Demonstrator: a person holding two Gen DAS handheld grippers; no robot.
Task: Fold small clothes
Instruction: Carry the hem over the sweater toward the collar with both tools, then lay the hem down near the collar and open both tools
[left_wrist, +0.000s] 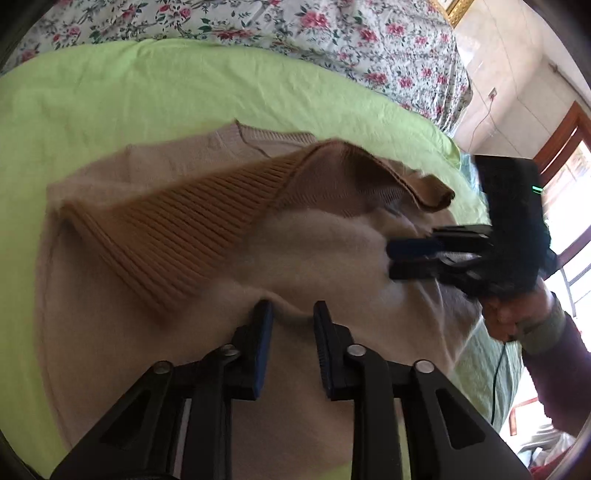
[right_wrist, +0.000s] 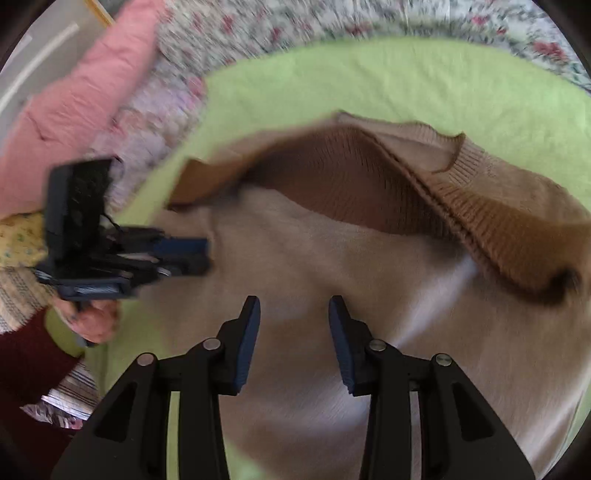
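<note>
A beige knitted sweater (left_wrist: 147, 332) lies on a lime-green sheet (left_wrist: 147, 92), its brown ribbed band (left_wrist: 192, 229) turned back over the body. My left gripper (left_wrist: 293, 312) hovers just over the beige cloth, its fingers a little apart and not pressing on anything. In the same view my right gripper (left_wrist: 391, 258) reaches in from the right at the sweater's edge. The right wrist view shows the sweater (right_wrist: 295, 258) and its ribbed band (right_wrist: 498, 229). There my right gripper (right_wrist: 294, 308) stands open above the cloth, and my left gripper (right_wrist: 205, 254) comes in from the left.
A floral bedspread (left_wrist: 332, 37) lies beyond the green sheet (right_wrist: 369, 74). A pink quilt (right_wrist: 74, 110) is bunched at the far left. A person's hand (left_wrist: 509, 314) holds the right gripper; another hand (right_wrist: 96, 321) holds the left. A wooden-framed window (left_wrist: 569, 155) is at the right.
</note>
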